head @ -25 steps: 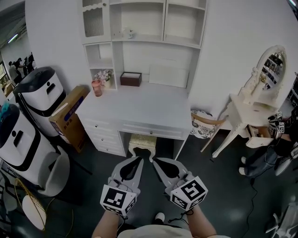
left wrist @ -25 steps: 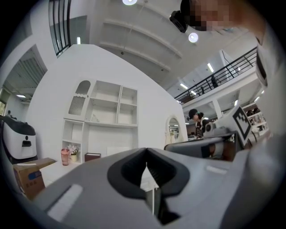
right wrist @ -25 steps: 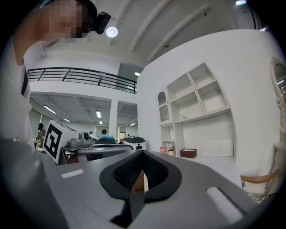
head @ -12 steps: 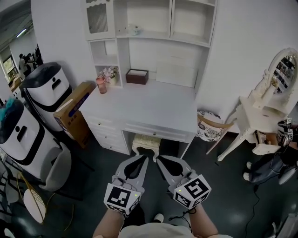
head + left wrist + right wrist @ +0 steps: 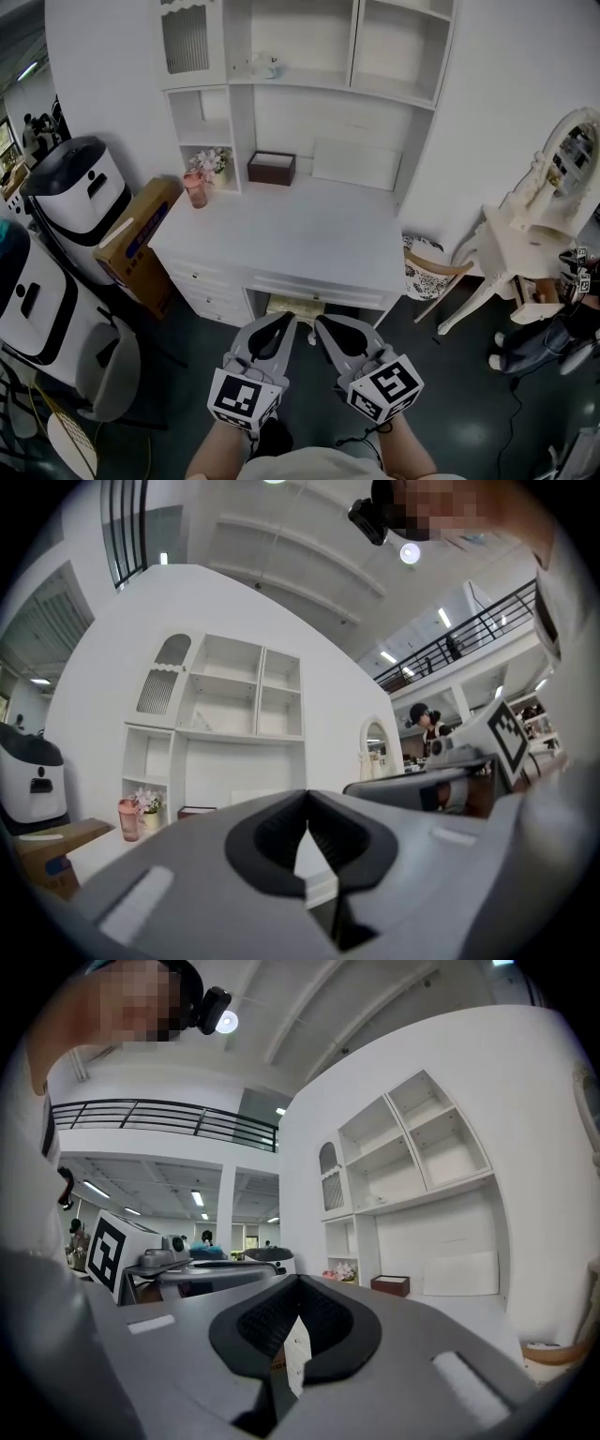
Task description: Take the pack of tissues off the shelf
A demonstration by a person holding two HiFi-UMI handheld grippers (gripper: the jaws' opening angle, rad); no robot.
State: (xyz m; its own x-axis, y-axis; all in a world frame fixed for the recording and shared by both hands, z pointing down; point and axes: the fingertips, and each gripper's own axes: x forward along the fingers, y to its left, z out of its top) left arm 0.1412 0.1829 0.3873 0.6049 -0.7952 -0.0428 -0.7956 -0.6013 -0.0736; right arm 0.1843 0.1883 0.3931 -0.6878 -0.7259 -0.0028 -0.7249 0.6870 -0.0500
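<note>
A small pale pack point(image 5: 265, 66) lies on the upper shelf of the white hutch point(image 5: 300, 82), above the white desk point(image 5: 291, 234); the same pack point(image 5: 202, 724) shows small in the left gripper view. On the desk's back stands a dark brown box point(image 5: 272, 167). My left gripper point(image 5: 286, 319) and right gripper point(image 5: 321, 322) are held side by side before the desk's front edge, pointing level at it, well short of the shelf. Both are shut and empty, as the left gripper point(image 5: 307, 794) and right gripper point(image 5: 298, 1279) show in their own views.
A pink cup point(image 5: 195, 187) and a flower pot point(image 5: 214, 161) stand at the desk's left end. A cardboard box point(image 5: 136, 246) and white machines point(image 5: 70, 202) crowd the left. A stool point(image 5: 291, 307) sits under the desk. At right are a vanity table point(image 5: 525, 244) and a person point(image 5: 562, 319).
Both grippers and the head have moved forward toward the desk, which now lies closer and larger in view. The jaws stayed shut.
</note>
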